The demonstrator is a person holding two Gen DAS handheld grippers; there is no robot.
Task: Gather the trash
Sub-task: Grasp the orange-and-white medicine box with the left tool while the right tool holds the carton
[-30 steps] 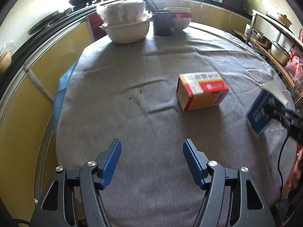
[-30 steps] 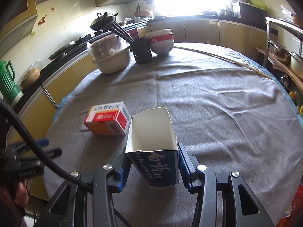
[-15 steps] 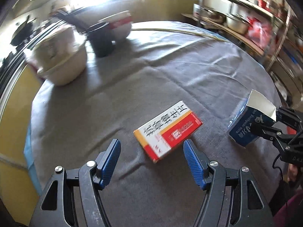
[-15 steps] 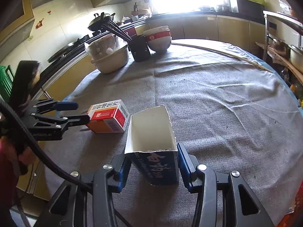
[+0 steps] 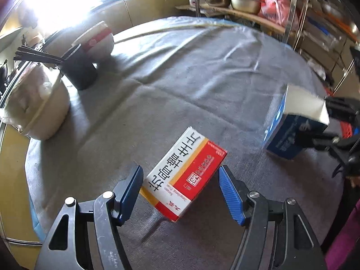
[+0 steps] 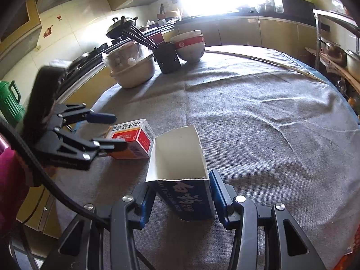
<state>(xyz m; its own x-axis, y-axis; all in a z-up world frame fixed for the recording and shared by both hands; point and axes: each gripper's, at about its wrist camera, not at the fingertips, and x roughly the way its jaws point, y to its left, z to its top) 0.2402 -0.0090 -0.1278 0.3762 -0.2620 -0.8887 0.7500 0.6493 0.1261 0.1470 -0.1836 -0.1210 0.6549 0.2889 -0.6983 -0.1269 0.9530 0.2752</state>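
Much of the left wrist view is smeared: the shelving at 1 o'clock, the red bag (image 5: 273,6) on it and the window at 11 o'clock are blurred or washed out by glare. The right gripper (image 5: 333,130) is cut by the frame edge at 3 o'clock there, so only its dark fingers show. In the right wrist view the left gripper (image 6: 111,132) sits at 9 o'clock, its body blurred, and its nearer finger hides part of the box's front face. A magenta sleeve (image 6: 7,180) is clipped at the left edge.

The red and white box (image 5: 183,177) is a small carton with a white panel of large dark characters, a yellow stripe and a red panel; an orange side and a barcode end show in the right wrist view. It lies flat on the grey cloth (image 5: 180,85) of the round table, between the left gripper's spread blue pads (image 5: 230,194), which flank it; I cannot tell whether either pad touches it.

The blue carton (image 6: 182,175), torn open at the top with a white inside, stands pinched between the right gripper's pads just beside the box, at 6 o'clock in its own view. Bowls (image 6: 190,47) and a dark chopstick holder (image 6: 167,58) stand at the far edge, around 11 to 12 o'clock
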